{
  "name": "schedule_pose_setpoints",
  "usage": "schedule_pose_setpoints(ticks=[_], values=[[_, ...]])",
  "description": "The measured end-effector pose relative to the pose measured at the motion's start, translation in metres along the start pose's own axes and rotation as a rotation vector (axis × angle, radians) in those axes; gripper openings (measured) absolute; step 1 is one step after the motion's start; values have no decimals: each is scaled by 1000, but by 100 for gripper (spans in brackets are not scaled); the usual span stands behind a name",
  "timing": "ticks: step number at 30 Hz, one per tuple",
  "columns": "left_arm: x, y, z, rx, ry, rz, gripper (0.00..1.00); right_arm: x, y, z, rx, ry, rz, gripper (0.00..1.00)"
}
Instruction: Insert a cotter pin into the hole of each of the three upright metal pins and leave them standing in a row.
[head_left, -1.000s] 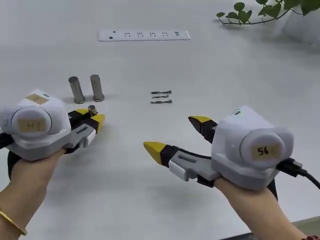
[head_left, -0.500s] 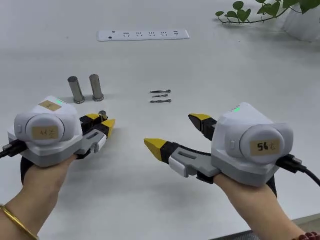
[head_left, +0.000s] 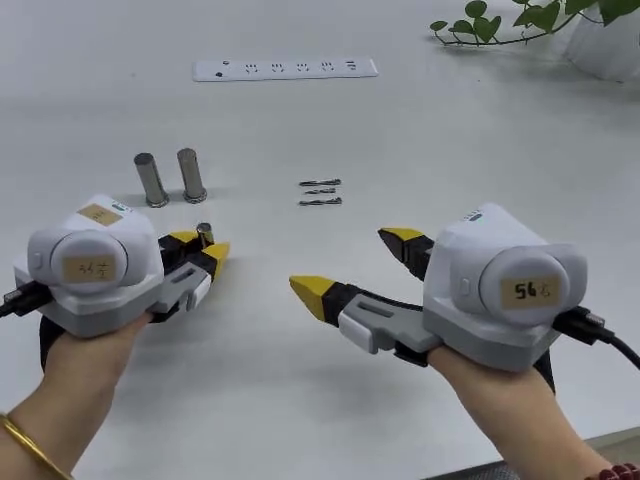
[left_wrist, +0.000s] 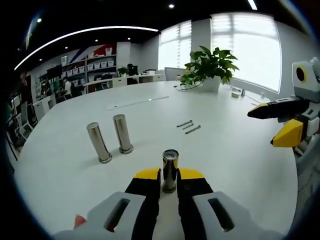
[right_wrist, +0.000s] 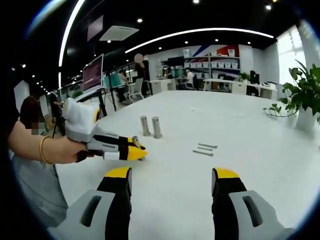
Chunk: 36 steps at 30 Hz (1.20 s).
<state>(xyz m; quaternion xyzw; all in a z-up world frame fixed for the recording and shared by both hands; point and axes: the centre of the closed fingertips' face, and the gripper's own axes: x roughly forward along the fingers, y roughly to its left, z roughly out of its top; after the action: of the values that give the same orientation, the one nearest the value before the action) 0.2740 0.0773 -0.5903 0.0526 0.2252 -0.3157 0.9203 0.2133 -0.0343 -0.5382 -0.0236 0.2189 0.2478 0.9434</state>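
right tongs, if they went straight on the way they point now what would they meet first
Probably the two standing metal pins, which sit almost dead ahead of the open right tongs. The cotter pins lie off to one side, the left tongs to the other. Depth is unclear.

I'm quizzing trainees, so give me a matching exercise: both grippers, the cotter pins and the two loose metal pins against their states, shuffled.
1 left gripper
2 right gripper
3 cotter pins
4 two loose metal pins

A open, empty
B standing upright side by side
C shut on a metal pin
D lying flat on the table

Pairs: 1-C, 2-A, 3-D, 4-B
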Motion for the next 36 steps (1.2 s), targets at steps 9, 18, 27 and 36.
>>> schedule_pose_setpoints(ticks=[9,18,27,36], values=[[-5,2,5,-23,-12,-9,21,0,-5,-2,-1,30,-5,60],[-17,7,10,-84,-22,10,37,4,-20,9,-31,64,13,55],[-32,8,17,-59,-34,23,53,20,-29,15,-91,165,102,45],[-49,10,13,-82,-4,48,58,43,-40,17,-173,275,154,37]])
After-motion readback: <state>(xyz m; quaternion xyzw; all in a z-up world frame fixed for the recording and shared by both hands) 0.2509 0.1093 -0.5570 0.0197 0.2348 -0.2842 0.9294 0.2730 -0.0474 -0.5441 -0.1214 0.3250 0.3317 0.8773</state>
